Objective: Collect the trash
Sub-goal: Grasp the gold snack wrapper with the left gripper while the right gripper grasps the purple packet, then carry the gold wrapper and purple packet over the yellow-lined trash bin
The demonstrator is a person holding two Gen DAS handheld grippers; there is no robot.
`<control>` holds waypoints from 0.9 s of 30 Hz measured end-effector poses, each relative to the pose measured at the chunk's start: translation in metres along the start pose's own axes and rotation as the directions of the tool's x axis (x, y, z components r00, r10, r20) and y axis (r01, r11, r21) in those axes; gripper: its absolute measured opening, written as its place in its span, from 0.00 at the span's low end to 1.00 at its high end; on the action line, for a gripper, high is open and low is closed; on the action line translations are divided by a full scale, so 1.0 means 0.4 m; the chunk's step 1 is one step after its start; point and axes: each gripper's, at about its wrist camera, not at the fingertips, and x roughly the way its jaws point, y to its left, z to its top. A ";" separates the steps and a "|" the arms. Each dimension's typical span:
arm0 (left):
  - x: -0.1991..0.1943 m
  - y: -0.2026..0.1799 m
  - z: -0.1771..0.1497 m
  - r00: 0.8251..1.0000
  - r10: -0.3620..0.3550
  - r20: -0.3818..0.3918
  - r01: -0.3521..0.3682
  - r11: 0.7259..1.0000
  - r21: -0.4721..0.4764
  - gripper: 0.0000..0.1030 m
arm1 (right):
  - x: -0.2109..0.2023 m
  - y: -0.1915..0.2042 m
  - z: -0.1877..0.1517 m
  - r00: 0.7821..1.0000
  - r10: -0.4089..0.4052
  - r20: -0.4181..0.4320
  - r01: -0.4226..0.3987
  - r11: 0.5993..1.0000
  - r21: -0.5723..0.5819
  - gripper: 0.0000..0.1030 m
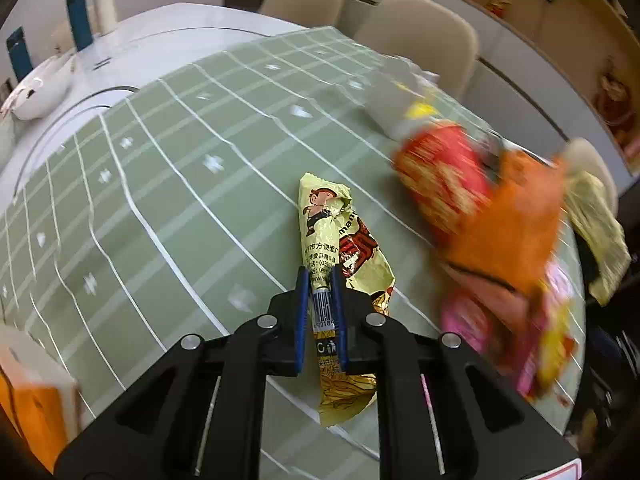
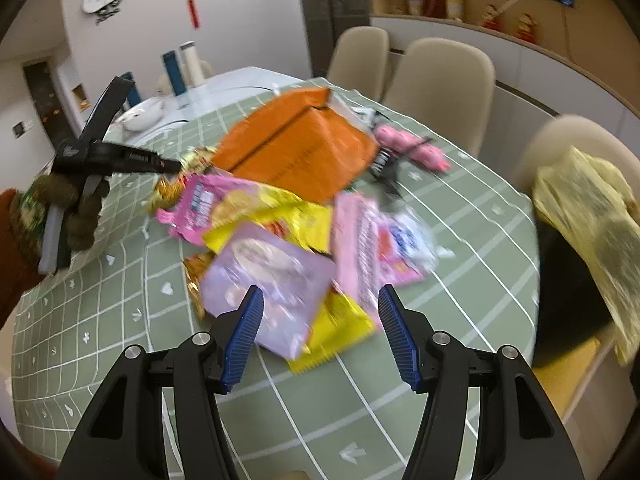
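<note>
My left gripper (image 1: 320,276) is shut on a crumpled yellow noodle wrapper (image 1: 340,240) just above the green checked tablecloth (image 1: 160,200). To its right lies a blurred heap of trash: a red packet (image 1: 444,176) and an orange bag (image 1: 516,220). In the right wrist view my right gripper (image 2: 320,300) is open and empty, just in front of the heap: a lilac packet (image 2: 272,280), yellow packets (image 2: 280,216), a pink packet (image 2: 376,248) and the orange bag (image 2: 300,144). The left gripper (image 2: 172,166) shows at the left, held by a gloved hand.
Beige chairs (image 2: 440,80) stand along the far side of the table. A yellow plastic bag (image 2: 592,216) hangs over a chair at the right. Blue and white bottles (image 1: 92,8) and a white dish (image 1: 40,92) stand at the table's far end. An orange box (image 1: 32,400) sits at the near left.
</note>
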 end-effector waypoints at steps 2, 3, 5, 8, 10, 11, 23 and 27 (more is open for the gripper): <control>-0.026 -0.031 -0.032 1.000 -0.024 0.004 0.024 1.000 0.015 0.11 | 0.033 0.006 0.019 1.000 -0.001 -0.011 0.000 0.999 -0.036 0.55; -0.042 -0.044 -0.050 0.999 -0.034 0.007 0.034 0.999 0.019 0.11 | 0.046 0.007 0.024 1.000 -0.001 -0.017 0.001 0.999 -0.043 0.55; -0.070 -0.067 -0.075 0.999 -0.045 0.012 0.044 0.999 0.014 0.11 | 0.074 0.003 0.029 0.999 0.007 -0.036 -0.009 0.999 -0.046 0.52; -0.111 -0.095 -0.110 0.998 -0.059 0.027 0.059 0.998 0.000 0.11 | 0.091 0.005 0.021 0.995 0.048 -0.084 -0.052 0.998 -0.039 0.23; -0.141 -0.102 -0.130 0.997 -0.075 0.035 0.075 0.997 -0.011 0.11 | 0.073 0.003 0.007 0.993 0.087 -0.081 -0.089 0.996 -0.017 0.15; -0.153 -0.109 -0.142 0.996 -0.080 0.038 0.080 0.997 -0.016 0.11 | 0.059 0.004 -0.002 0.993 0.091 -0.074 -0.091 0.996 -0.008 0.09; -0.234 -0.163 -0.261 0.990 -0.132 0.045 0.133 0.991 -0.023 0.11 | -0.077 0.012 -0.064 0.993 0.122 -0.004 -0.122 0.992 0.036 0.09; -0.245 -0.180 -0.290 0.990 -0.142 0.023 0.143 0.989 -0.031 0.11 | -0.058 0.038 -0.070 0.983 0.157 -0.093 -0.157 0.988 0.000 0.37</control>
